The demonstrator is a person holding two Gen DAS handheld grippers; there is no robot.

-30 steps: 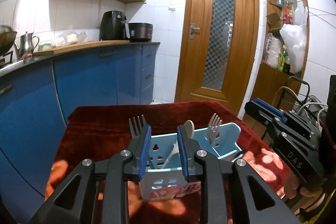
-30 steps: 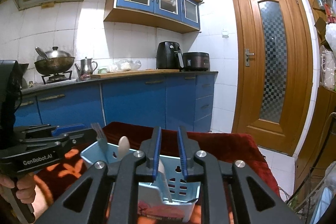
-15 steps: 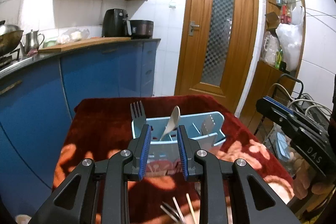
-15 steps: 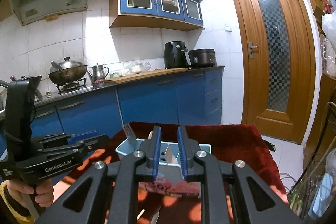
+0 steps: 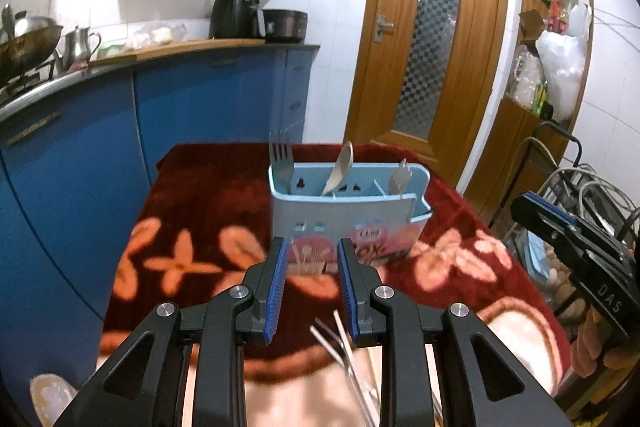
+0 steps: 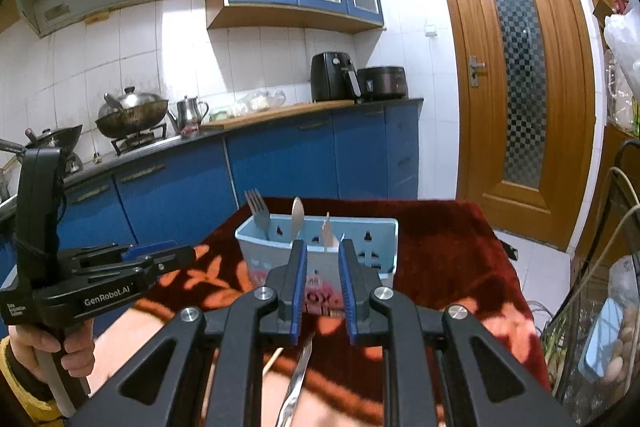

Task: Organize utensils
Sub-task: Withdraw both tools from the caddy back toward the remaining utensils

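A light blue utensil caddy (image 5: pixel 348 211) (image 6: pixel 372 247) stands on the red flowered table cloth (image 5: pixel 208 227). It holds a metal fork (image 5: pixel 280 161) at its left, a pale spoon (image 5: pixel 340 167) in the middle and a pale fork (image 5: pixel 400 177) at the right. Loose metal utensils and chopsticks (image 5: pixel 348 351) lie on the table near me, one metal handle (image 6: pixel 298 379) below the right gripper. My left gripper (image 5: pixel 312 287) is open and empty, short of the caddy. My right gripper (image 6: pixel 322 291) is open and empty, also short of it.
Blue kitchen cabinets (image 5: pixel 100 131) and a counter with an air fryer (image 6: pixel 332 77), kettle and wok run along the left. A wooden door (image 5: pixel 432 47) is behind the table. A wire rack with cables and eggs (image 5: pixel 560 227) stands at the right.
Both grippers have pulled back and up from the caddy, which now sits farther away. Loose utensils on the near table have come into view under the fingers.
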